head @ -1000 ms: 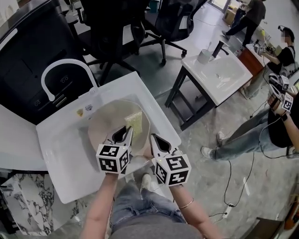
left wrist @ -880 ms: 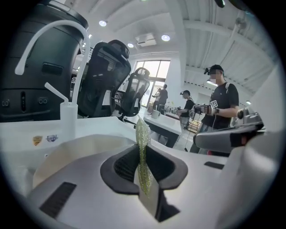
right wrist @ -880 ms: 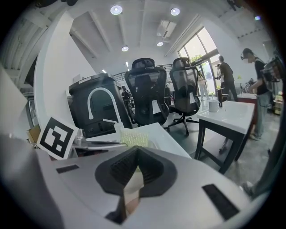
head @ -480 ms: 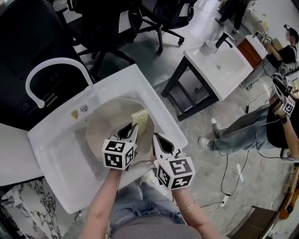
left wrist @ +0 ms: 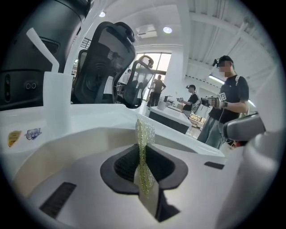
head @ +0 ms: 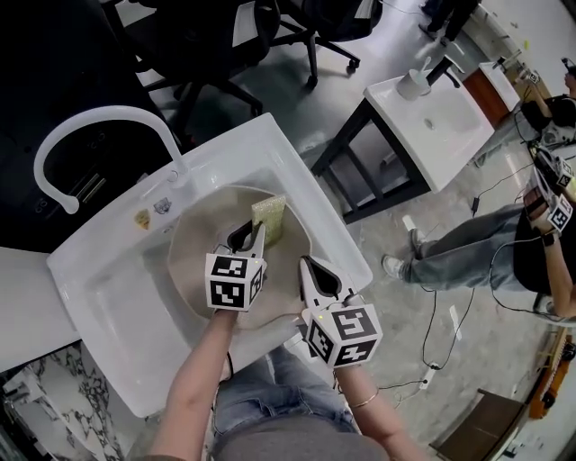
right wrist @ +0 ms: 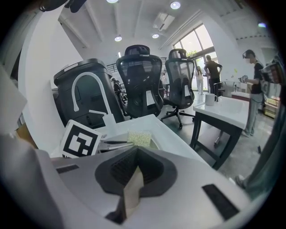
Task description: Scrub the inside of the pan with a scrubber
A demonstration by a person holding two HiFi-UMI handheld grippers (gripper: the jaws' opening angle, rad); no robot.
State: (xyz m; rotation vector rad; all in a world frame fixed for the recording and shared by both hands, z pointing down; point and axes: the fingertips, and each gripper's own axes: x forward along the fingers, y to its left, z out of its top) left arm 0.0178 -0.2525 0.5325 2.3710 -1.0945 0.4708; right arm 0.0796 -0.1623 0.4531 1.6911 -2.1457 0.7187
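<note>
A cream pan (head: 193, 261) lies in the white sink (head: 108, 279). My left gripper (head: 255, 230) reaches over the pan and is shut on a yellow-green scrubber (head: 269, 219), which stands up between the jaws near the pan's far right wall. In the left gripper view the scrubber (left wrist: 144, 134) sticks up out of the shut left gripper (left wrist: 143, 154). My right gripper (head: 304, 263) sits at the pan's right rim, shut on a tan strip that looks like the pan's edge (right wrist: 132, 190). Ahead of it lie the scrubber (right wrist: 140, 138) and the left gripper's marker cube.
A white curved tap (head: 90, 122) rises at the sink's back left. A second white sink table (head: 432, 117) stands to the right, with black office chairs (head: 297, 27) behind. People stand at the right (head: 504, 243), and cables run across the floor.
The left gripper has pushed the scrubber a little farther toward the pan's far right wall. The right gripper keeps its place at the rim. The head view has shifted.
</note>
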